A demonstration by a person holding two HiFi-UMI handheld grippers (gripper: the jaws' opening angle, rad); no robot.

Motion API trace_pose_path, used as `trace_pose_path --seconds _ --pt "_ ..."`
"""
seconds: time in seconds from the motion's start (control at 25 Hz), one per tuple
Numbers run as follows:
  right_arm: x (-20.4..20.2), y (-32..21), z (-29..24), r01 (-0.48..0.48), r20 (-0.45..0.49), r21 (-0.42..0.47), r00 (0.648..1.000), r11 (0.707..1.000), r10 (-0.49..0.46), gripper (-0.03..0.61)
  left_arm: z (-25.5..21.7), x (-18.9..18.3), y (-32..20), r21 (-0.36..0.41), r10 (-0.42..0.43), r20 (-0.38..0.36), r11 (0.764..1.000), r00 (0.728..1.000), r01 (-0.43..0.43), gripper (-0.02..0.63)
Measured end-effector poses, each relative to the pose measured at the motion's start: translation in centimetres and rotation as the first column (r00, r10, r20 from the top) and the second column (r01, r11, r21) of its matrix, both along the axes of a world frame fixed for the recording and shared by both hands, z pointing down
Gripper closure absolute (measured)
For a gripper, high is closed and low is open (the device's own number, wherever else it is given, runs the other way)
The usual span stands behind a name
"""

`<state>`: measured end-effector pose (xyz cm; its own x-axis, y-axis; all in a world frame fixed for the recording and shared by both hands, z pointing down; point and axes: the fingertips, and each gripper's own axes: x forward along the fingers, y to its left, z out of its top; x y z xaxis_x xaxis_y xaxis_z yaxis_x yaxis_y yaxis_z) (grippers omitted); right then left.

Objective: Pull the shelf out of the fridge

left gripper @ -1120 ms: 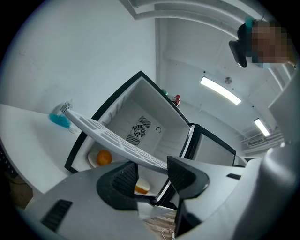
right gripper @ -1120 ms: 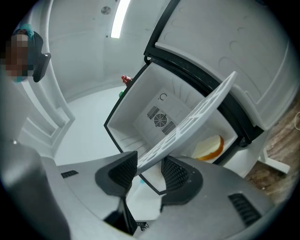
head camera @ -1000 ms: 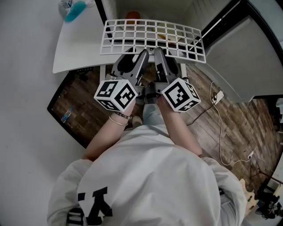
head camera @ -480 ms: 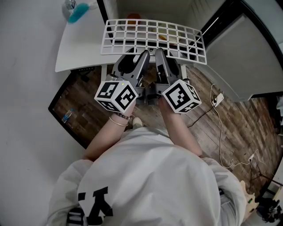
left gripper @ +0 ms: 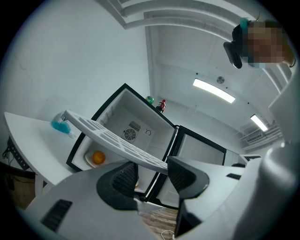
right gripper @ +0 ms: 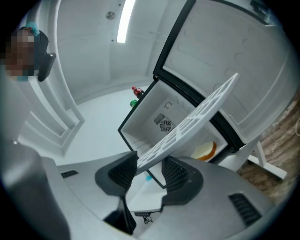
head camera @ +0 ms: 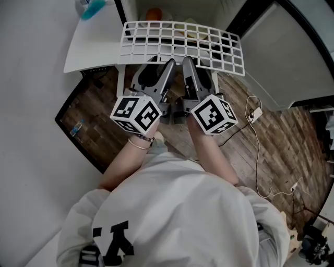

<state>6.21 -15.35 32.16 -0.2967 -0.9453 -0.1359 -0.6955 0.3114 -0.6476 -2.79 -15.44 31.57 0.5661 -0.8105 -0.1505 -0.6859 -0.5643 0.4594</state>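
Shelf: one white wire-grid shelf (head camera: 177, 44), flat and rectangular, held in the air just in front of the open fridge, its near edge towards the person.
Left gripper (head camera: 163, 65): one grey two-jaw tool; its ribbed black pads (left gripper: 124, 176) pinch the shelf's near edge, left of the middle.
Right gripper (head camera: 194, 62): one grey two-jaw tool, just beside the left one; its pads (right gripper: 176, 172) clamp the same edge.
Marker cubes: two, one on each gripper, left (head camera: 136, 113) and right (head camera: 214, 113), black squares on white.
Fridge: one small black-framed fridge (left gripper: 140, 117) with a white interior and a round fan grille on its back wall.
Fridge door: one white-lined door (head camera: 282, 57), swung wide open at the right in the head view.
Contents: one orange fruit (left gripper: 98, 158) on one pale plate (left gripper: 87, 161), low in the compartment.
On top of the fridge: two small things, one green (left gripper: 149, 100) and one red (left gripper: 162, 105); too small to tell what they are.
Tabletop: one white tabletop (head camera: 96, 47) left of the fridge, bearing one teal thing (head camera: 93, 9).
Floor: dark wooden planks (head camera: 282, 151), with one white cable (head camera: 259, 156) trailing across them.
Ceiling: two strip lights (left gripper: 213, 90), (left gripper: 258, 123).
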Motion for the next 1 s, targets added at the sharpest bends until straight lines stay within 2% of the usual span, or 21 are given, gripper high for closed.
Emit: trace_pose_path --seconds 0.24,0.48,0.64,0.84,1.0 --pt "0.8 4.5 -0.1 0.037 -0.006 0.008 0.999 0.999 -0.037 0.400 -0.1 0.8 4.8 0.006 -0.038 0.004 0.999 0.999 0.038 0.417" --pt "1.5 10.6 -0.3 0.091 -0.022 0.015 0.996 0.996 -0.091 0.400 -0.1 1.5 11.5 0.004 -0.095 -0.020 0.995 0.995 0.095 0.417" --pt "1.9 15.0 -0.5 0.125 -0.013 0.017 0.992 0.992 -0.125 0.400 -0.5 2.0 16.2 0.020 -0.130 -0.005 0.991 0.992 0.130 0.417" --pt "3.4 19.5 -0.7 0.121 -0.011 0.020 0.993 0.992 -0.120 0.400 -0.6 3.5 20.6 0.030 -0.125 -0.006 0.992 0.992 0.125 0.417" --pt "4.0 21.1 -0.9 0.105 -0.012 0.023 0.994 0.994 -0.105 0.400 -0.9 4.0 22.1 0.036 -0.111 -0.006 0.993 0.994 0.111 0.417"
